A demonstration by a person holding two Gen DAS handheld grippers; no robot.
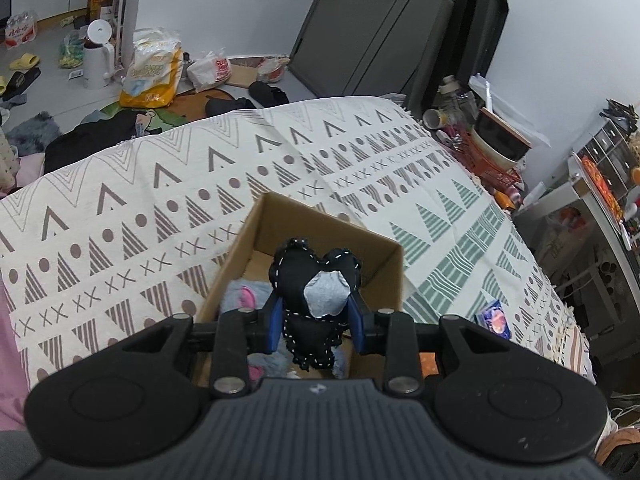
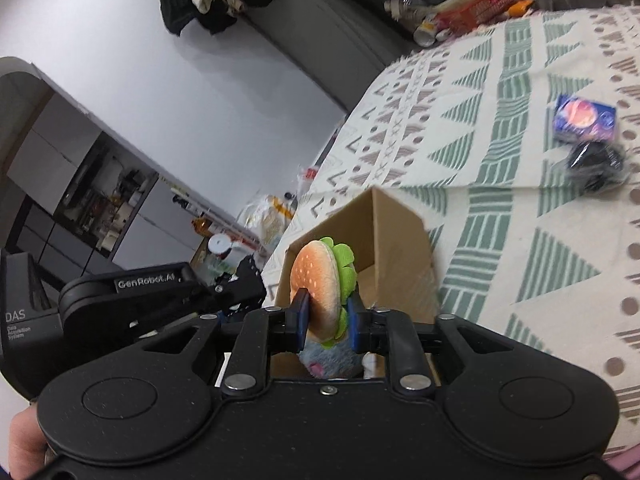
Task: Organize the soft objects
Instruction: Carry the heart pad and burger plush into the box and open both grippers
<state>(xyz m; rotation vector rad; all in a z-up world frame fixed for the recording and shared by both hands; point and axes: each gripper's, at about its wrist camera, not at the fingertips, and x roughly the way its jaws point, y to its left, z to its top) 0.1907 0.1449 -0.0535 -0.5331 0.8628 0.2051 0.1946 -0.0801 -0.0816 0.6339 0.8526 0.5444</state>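
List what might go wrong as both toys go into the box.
1. Both tools crowd one small box: the left tool with the black toy and the right tool with the burger could collide.
2. The grey plush already fills part of the floor, so a dropped toy might perch on it or spill over the rim.

A cardboard box sits on the patterned cloth, a furry toy inside.

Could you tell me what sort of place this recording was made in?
Probably a lived-in home: a patterned bedspread, slippers and grocery bags on the floor, and a cluttered shelf.
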